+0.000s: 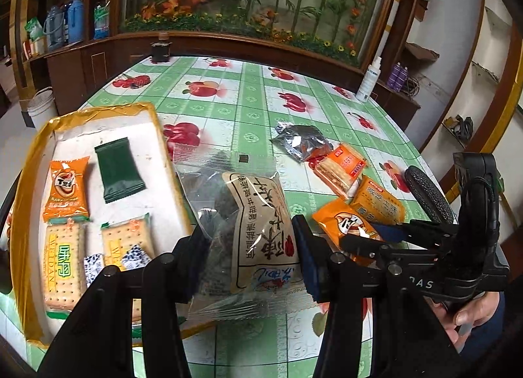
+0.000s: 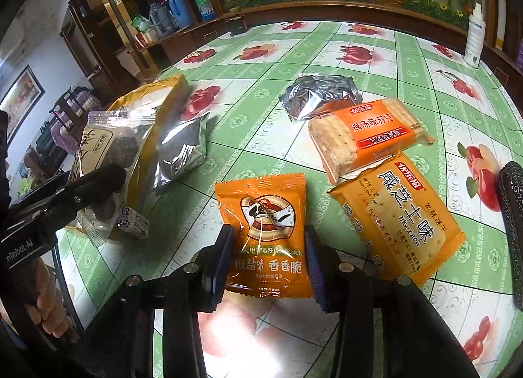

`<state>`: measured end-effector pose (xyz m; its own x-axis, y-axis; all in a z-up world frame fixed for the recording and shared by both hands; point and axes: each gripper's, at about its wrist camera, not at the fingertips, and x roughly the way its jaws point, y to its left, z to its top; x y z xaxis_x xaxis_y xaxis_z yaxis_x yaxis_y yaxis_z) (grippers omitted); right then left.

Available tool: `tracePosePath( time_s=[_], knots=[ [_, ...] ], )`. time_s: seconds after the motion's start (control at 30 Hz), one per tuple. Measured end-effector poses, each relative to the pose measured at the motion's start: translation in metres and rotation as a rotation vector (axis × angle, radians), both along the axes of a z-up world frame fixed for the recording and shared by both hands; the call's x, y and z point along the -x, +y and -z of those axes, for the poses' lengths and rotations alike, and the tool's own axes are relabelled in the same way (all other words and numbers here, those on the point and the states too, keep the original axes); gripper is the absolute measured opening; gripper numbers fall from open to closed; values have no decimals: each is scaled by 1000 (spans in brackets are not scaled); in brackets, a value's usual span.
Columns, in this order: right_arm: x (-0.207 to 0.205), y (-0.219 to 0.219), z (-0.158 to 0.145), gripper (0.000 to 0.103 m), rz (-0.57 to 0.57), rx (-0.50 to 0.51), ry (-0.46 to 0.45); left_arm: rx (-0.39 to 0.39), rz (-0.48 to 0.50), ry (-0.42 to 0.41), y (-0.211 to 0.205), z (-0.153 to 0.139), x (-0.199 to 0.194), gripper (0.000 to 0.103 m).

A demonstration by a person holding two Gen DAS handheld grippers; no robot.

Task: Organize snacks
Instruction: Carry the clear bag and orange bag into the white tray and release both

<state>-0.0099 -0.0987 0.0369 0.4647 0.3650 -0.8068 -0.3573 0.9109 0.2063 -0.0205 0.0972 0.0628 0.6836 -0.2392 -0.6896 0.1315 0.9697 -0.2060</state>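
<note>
Through the left wrist camera we are looking at our left gripper (image 1: 250, 253) clamped on a clear bag of dark dried fruit (image 1: 243, 231), its pads pinching the bag's sides. We are holding it above the table (image 1: 248, 96), just beside the right edge of the tray (image 1: 36, 162). The tray is already carrying an orange seed packet (image 1: 67, 188), a green sachet (image 1: 119, 173) and cracker packs (image 1: 63, 273). We are judging the bag light and soft, its film slippery and crinkly, so a grip across the filled middle looks safer than one on the flat sealed ends.

Through the right wrist camera we are seeing our right gripper (image 2: 266, 266) with jaws apart to about the packet's width, straddling another orange seed packet (image 2: 264, 234) lying flat on the table; whether the pads are pressing it yet, we cannot tell. Just to its right are lying a yellow biscuit pack (image 2: 397, 224) and, beyond that, an orange cracker pack (image 2: 366, 132), with a silver pouch (image 2: 322, 93) farther back. The seed packet is looking puffy and light; we are thinking its two side edges are the place to pinch.
</note>
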Motion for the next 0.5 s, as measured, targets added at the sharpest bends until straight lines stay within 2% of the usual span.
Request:
tracePosePath(
  time_s=[0.5],
  knots=[
    [2,12,-10,43,-16,-95,35,35,-49,-27,32,-8,11,47]
  ],
)
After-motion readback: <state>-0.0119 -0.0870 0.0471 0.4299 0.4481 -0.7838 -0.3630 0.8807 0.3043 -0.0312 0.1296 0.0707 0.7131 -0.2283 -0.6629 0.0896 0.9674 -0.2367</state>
